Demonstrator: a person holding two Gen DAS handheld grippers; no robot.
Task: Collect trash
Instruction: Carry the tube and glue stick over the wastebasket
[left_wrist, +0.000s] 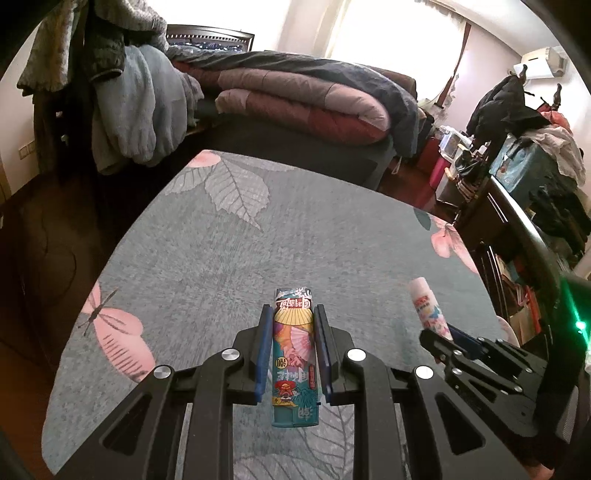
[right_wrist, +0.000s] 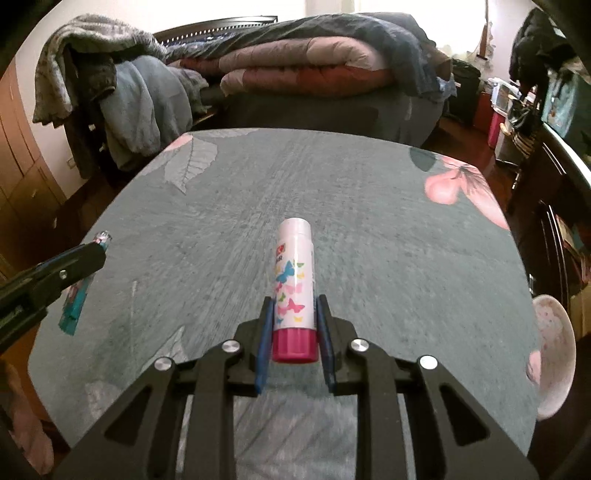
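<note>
**Inspector:** Black linkage arms fill the bottom of both wrist views. Left gripper (left_wrist: 291, 321): state?

**Assistant:** Clamped on a teal printed packet (left_wrist: 294, 354), a flat-sided, glossy pack with a crimped foil top. Blue pads (left_wrist: 260, 354) press both its long sides; its top pokes out past the fingertips.

**Inspector:** Right gripper (right_wrist: 294, 314)?

**Assistant:** Closed on a glue stick (right_wrist: 293, 288), a smooth white plastic cylinder printed with butterflies, with a pink base. The pads hold it low, near the base, and the rounded cap end points away from the camera. Whether either item touches the cloth, I cannot tell.

**Inspector:** Surface beneath?

**Assistant:** Table (right_wrist: 369, 221) under a grey-green woven cloth with pale leaf and pink butterfly prints. Its corners are rounded.

**Inspector:** Edges and clearance?

**Assistant:** Cloth ahead of both grippers lies bare to the far edge. A bed (left_wrist: 295, 96) with folded quilted blankets stands just beyond it. Hanging clothes (left_wrist: 140, 103) crowd the far left corner. A pale, speckled round-rimmed object (right_wrist: 557, 354) sits at the right edge, and dark furniture (left_wrist: 517, 221) is close by.
</note>
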